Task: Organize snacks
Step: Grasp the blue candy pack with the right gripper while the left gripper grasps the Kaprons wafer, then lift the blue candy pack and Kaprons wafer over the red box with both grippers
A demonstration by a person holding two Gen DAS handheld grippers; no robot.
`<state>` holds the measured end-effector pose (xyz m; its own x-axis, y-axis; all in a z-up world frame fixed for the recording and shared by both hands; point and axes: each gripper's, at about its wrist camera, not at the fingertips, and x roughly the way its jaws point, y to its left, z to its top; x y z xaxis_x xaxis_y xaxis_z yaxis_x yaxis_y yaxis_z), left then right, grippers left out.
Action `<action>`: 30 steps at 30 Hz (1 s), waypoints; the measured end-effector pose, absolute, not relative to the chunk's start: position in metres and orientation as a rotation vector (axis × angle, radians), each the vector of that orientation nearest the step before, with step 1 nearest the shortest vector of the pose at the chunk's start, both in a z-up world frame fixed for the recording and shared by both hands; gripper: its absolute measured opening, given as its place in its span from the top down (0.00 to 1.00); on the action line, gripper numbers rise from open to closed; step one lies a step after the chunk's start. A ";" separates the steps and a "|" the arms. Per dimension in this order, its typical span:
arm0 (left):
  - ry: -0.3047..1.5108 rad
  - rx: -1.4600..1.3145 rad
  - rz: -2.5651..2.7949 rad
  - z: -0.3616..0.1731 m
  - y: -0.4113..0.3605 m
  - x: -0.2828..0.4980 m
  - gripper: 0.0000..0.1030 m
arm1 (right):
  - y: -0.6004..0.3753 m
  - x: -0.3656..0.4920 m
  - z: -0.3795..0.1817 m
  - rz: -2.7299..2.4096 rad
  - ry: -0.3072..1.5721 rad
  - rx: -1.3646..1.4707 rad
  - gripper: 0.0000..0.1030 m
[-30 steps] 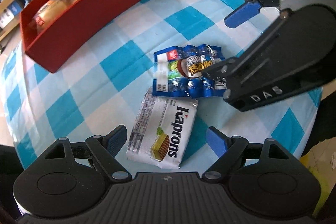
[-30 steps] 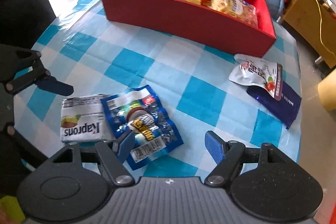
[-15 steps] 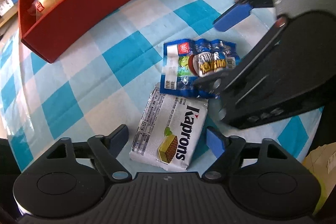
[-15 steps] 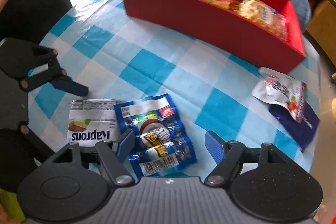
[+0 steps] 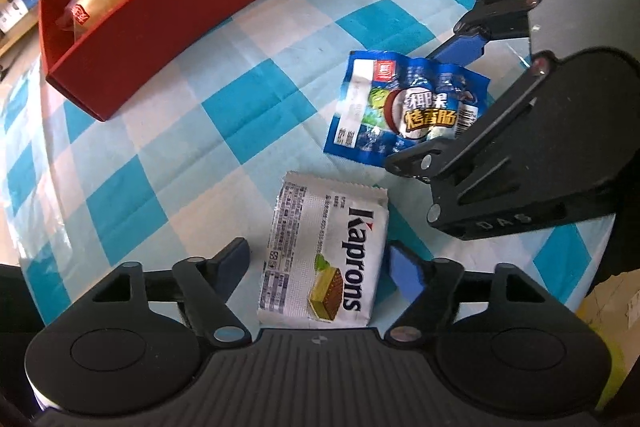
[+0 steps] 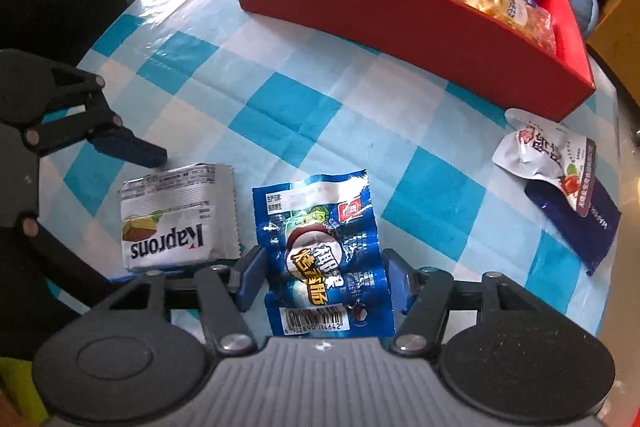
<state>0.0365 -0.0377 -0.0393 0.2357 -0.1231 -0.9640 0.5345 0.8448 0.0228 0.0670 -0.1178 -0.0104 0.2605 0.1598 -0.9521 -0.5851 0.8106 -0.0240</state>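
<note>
Your left gripper point(image 5: 318, 261) straddles the white foil Kaprons wafer packet point(image 5: 326, 251) lying flat on the blue-and-white checked tablecloth point(image 5: 256, 107); its jaws are opening, pads clear of the wrapper. Your right gripper point(image 6: 324, 277) straddles the blue crinkled plastic snack bag point(image 6: 320, 251) beside it, jaws closing, pads not yet pressing. The long red box point(image 6: 404, 15) holds wrapped buns and sweets. A white pouch point(image 6: 540, 155) overlaps a dark purple packet point(image 6: 580, 223) near the box's end.

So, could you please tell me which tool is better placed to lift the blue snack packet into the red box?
The right tool. It straddles the blue snack packet, its jaws closing on it. The left tool sits over the white Kaprons packet instead. The red box lies ahead.
</note>
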 end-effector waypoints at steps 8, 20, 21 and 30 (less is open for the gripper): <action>1.249 0.377 -0.468 -0.040 -0.041 0.038 0.29 | -0.115 0.066 -0.012 0.513 1.200 -0.406 0.44; 1.257 0.326 -0.378 -0.036 -0.030 0.047 0.36 | -0.128 0.064 -0.006 0.450 1.185 -0.368 0.49; 1.259 0.320 -0.380 -0.035 -0.030 0.049 0.36 | -0.124 0.064 -0.009 0.456 1.192 -0.384 0.46; 1.266 0.300 -0.343 -0.039 -0.027 0.051 0.30 | -0.137 0.062 -0.015 0.454 1.191 -0.339 0.35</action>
